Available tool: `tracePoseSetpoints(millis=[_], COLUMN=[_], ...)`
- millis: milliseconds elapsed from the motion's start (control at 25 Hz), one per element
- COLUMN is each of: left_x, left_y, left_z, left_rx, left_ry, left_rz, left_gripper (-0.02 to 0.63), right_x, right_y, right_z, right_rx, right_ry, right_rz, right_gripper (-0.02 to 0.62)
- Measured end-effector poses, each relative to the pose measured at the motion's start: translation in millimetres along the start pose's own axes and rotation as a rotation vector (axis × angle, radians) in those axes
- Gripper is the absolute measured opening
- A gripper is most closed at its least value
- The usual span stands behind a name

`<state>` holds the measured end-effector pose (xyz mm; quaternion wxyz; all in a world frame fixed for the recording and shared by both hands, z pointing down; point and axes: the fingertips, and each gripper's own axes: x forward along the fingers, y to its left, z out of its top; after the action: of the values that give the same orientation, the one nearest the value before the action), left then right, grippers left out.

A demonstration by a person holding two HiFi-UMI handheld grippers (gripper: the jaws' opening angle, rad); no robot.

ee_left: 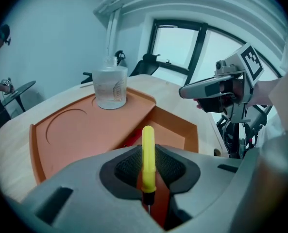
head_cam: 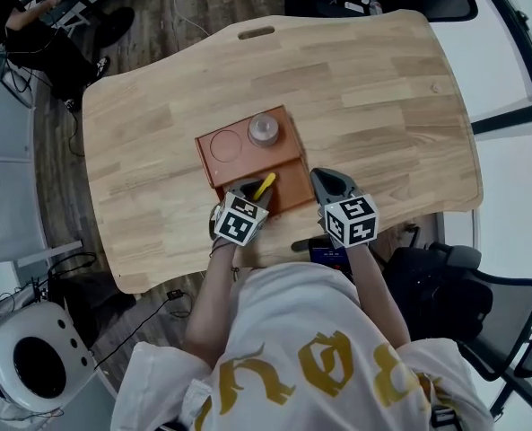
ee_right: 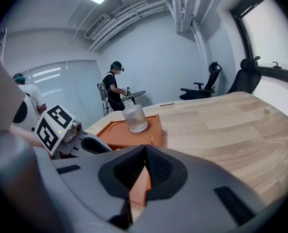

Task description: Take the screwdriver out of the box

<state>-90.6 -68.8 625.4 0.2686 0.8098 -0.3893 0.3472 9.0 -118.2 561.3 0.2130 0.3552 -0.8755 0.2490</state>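
While the right tool (head_cam: 330,182) rests with its jaws drawn together on nothing, just right of the near corner of the orange box (head_cam: 204,155), the left tool (ee_left: 146,149) grips the yellow screwdriver (ee_left: 148,157) by its handle, jaws narrowed onto it. The screwdriver hangs over the box's near compartment, already inside the left tool, with the right tool close beside. Its long axis runs along the jaws, with the handle end poking out on the far side and the dark shaft toward the person. There is one screwdriver, one box, one clear jar (head_cam: 264,129) on the box's far part, two tools and one wooden tabletop (head_cam: 382,106).
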Motion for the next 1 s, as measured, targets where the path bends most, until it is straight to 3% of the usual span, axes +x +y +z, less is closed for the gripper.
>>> tracePoseSetpoints(millis=[200,320,600,760,1000], left_x=[-17,-28,-68,-97,-136], left_y=[0,-1,6,10,12], left_z=[8,16,40,57,76], left_rx=[0.014,-0.026,-0.173,-0.198,-0.243], left_ry=[-0.058,-0.112,-0.348,-0.496,-0.654], left_rz=[0.019,0.007,0.018,0.025,0.032], left_gripper=[0.08,0.081,0.08,0.081,0.081], right_x=[0,-2,-12,-21,-37], right_y=[8,13,20,31,46], right_z=[10,20,37,50,67], right_rx=[-0.029,-0.054,-0.111,-0.113,-0.128], right_ry=[-0.02,-0.044,-0.096,-0.139,-0.201], right_rz=[-0.001,-0.003,-0.022,-0.02,-0.022], right_gripper=[0.011,0.011,0.011,0.011,0.011])
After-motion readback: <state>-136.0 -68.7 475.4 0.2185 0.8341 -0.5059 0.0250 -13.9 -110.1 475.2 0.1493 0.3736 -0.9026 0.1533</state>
